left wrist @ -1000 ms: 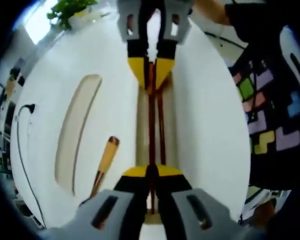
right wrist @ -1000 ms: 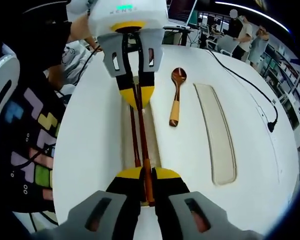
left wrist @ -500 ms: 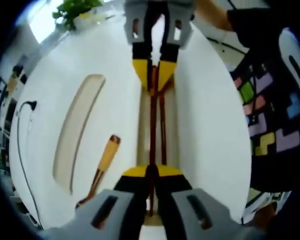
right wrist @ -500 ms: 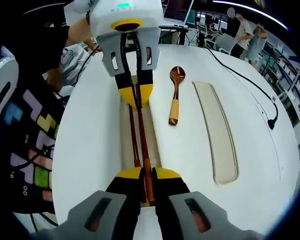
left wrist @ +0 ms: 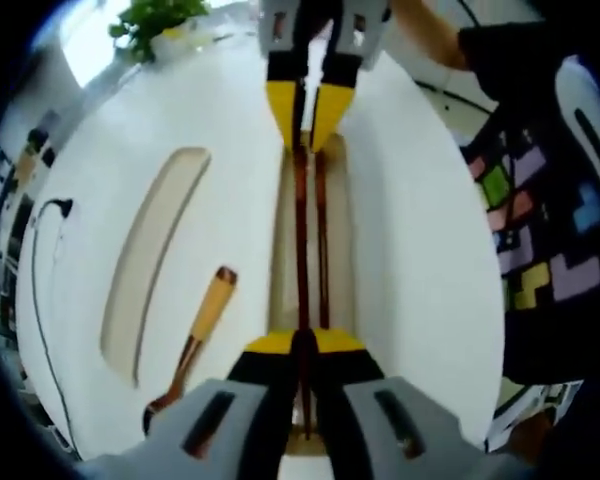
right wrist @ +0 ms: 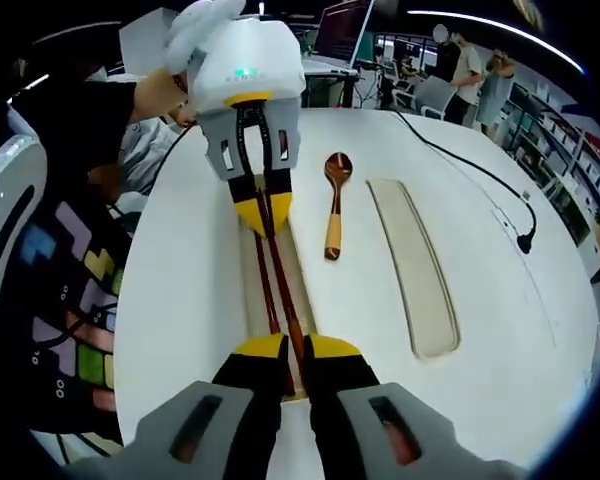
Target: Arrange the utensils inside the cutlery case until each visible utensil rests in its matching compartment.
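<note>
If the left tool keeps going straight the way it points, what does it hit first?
Probably the right tool, facing it at the far end of the dark red wooden chopsticks that the left tool grips; depth is unclear.

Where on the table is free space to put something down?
Bare table lies beyond the empty lid, toward the cable. The strip between spoon and lid is narrow. The case is crowded: chopsticks and both grippers.

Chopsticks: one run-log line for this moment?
chopsticks: held at both ends over case tray | left gripper, right gripper: shut | wooden spoon: on table
</note>
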`<state>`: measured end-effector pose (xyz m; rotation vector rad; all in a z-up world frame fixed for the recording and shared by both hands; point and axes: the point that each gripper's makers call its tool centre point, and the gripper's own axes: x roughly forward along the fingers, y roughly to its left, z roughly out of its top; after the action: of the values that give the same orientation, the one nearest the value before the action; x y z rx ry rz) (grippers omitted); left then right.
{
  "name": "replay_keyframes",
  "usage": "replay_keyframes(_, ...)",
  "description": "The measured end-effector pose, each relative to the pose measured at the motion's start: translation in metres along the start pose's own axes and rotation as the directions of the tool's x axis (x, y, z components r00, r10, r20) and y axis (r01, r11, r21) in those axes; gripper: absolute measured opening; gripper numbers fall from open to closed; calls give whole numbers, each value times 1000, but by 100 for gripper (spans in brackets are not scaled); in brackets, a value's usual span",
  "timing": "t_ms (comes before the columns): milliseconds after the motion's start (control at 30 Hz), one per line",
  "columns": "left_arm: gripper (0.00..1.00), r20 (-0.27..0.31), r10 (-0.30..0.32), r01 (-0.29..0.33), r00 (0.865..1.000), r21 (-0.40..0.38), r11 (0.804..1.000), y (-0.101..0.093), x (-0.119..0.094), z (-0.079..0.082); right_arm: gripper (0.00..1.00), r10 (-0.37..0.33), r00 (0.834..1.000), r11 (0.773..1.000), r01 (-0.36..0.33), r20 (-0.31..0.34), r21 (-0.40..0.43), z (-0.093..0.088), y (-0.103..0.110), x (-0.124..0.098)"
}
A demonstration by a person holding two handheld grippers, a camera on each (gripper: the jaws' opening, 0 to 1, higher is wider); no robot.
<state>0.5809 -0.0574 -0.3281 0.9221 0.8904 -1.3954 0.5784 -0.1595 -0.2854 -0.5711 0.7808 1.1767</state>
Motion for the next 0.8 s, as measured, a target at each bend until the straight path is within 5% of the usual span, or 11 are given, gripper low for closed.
replay_keyframes(367, 12, 120, 52, -49, 991, -24, 998, 2, -19, 10, 8, -9, 998, 1000, 11, 69, -29, 12, 7, -7)
replay_keyframes(433, 12, 139, 74, -71, 988, -28, 997, 5, -26, 10, 8, 29, 992, 1000, -27, 121, -13, 20, 13, -7)
replay_keyframes(700, 11, 237, 170, -149, 956, -102, 984, 10, -49, 0, 10, 29, 984, 999, -34, 176, 26, 24, 11, -9)
replay_keyframes(800, 11, 287, 227, -185, 931, -167, 968, 14, -60, -4, 11, 15, 984, 1000, -19, 175, 22, 23, 8, -9)
